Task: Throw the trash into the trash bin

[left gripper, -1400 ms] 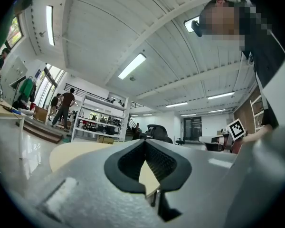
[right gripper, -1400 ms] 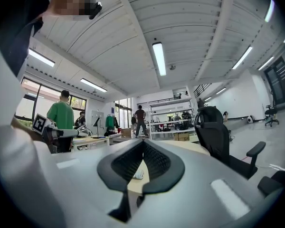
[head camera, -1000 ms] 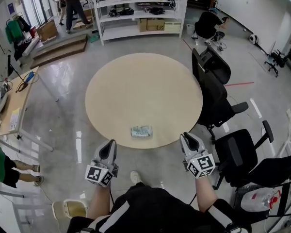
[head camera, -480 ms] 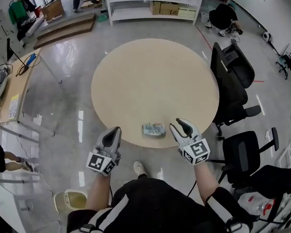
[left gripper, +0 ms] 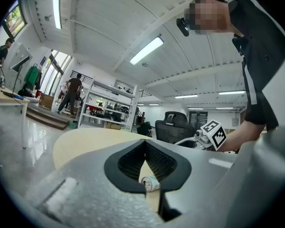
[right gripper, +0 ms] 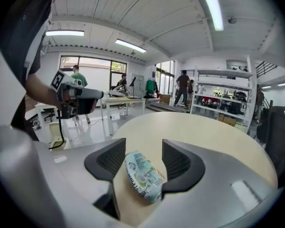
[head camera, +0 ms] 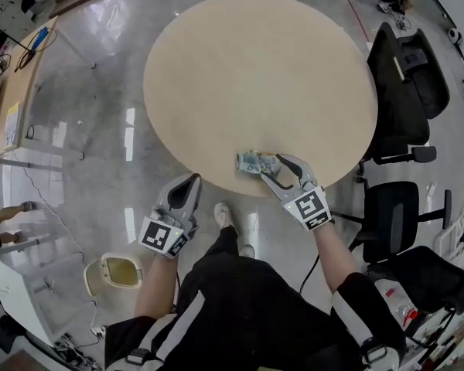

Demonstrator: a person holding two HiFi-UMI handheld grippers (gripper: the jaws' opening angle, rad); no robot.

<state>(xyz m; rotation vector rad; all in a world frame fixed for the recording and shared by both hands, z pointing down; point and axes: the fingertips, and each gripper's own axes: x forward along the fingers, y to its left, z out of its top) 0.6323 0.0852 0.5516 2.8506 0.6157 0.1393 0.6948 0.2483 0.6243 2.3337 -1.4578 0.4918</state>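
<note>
The right gripper (right gripper: 143,144) has its jaws apart, and they have just been opening; between them lies the trash (right gripper: 143,175), a crushed pale green and white can, slanted across the gap; the pads do not press on it, though its nearer end comes very close to one jaw and I cannot tell whether it touches there. In the head view the right gripper (head camera: 272,167) reaches over the near edge of the round tabletop (head camera: 255,76), and the trash (head camera: 251,161) rests on the wood just inside that edge, a little to the right of its middle. The left gripper (left gripper: 145,141) has its jaws closed, tip against tip, with nothing held; through the small opening under the tips the trash (left gripper: 150,183) is seen far away on the table. From above, the left gripper (head camera: 189,184) hangs over the floor just outside the near edge of the tabletop, apart from the trash. The trash bin (head camera: 116,273), cream-coloured, stands on the floor to the left of the person's legs, nearer to the person than the left gripper. Black office chairs (head camera: 402,91) stand along the right edge of the table.
</note>
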